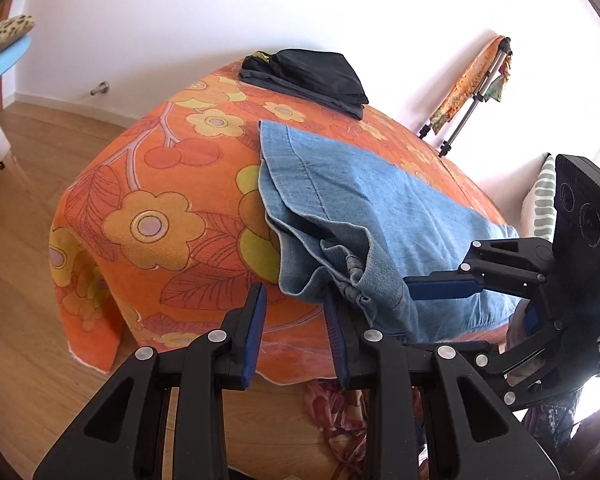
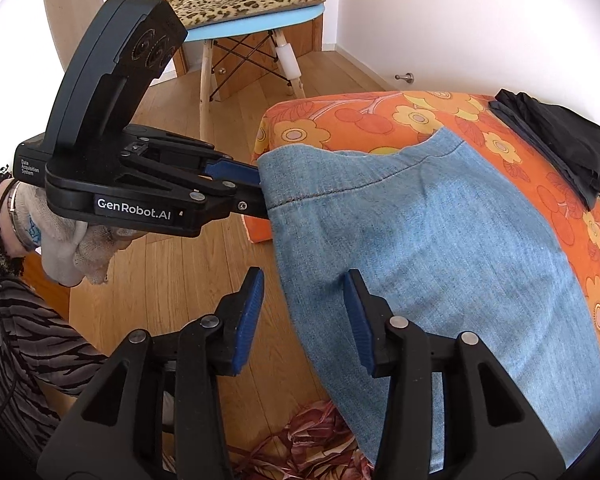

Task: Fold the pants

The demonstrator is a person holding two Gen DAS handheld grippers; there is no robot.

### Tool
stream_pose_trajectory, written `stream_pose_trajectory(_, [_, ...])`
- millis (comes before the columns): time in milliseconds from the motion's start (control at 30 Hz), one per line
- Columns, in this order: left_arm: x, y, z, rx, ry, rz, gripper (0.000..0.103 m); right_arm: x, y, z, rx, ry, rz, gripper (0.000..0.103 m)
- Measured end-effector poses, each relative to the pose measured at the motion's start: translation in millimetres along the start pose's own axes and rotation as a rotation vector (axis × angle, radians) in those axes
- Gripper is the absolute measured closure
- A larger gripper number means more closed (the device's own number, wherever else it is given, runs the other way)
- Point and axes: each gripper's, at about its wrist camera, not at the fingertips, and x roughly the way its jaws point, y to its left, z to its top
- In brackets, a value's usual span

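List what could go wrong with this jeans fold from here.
1. The jeans hang over the edge of the orange cover, so a tug could slide them to the floor.
2. Their layers are bunched beside the open left tool, which may catch only one layer and fold crooked.
3. The right tool is close by, so the two might bump.

Cloth, wood and matt black plastic

The pants (image 2: 420, 248) are light blue denim, matt and finely woven; the cover (image 1: 172, 208) beneath is fuzzy orange floral cloth. Each claw, left claw (image 1: 296, 320) and right claw (image 2: 304, 320), is matt black plastic with ribbed blue pads (image 2: 250, 320) and shiny metal rivets. The floor (image 2: 172, 272) is smooth wood.
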Motion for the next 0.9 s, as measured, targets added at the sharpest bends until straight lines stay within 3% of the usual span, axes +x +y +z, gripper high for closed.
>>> stream_pose_trajectory(300, [-2,-1,10,-0.068,-0.020,-0.096,0.076,13,-1,7,-0.002,-0.011,-0.036,0.060])
stream_pose_trajectory(433, [-4,-7,13,-0.068,-0.015,-0.111,0.075,17,-13,9,0.070,-0.014,-0.030,0.084])
stream_pose_trajectory(500, [-6,-7,12,-0.092,-0.007,-0.131,0.075,15,-23,8,0.124,-0.026,0.009,0.088])
stream_pose_trajectory(667, [-9,-7,6,-0.171,0.017,-0.203,0.062,3,-28,6,0.144,-0.074,0.065,0.089])
stream_pose_trajectory(733, [-8,-11,7,-0.186,0.034,-0.203,0.044,4,-26,5,0.133,-0.067,0.079,0.087])
stream_pose_trajectory(833, [-7,-16,8,-0.186,0.041,-0.207,0.044,2,-29,0,0.154,-0.070,0.126,0.076])
stream_pose_trajectory(900, [-6,-18,8,-0.186,0.050,-0.199,0.042,-1,-32,-4,0.168,-0.070,0.149,0.076])
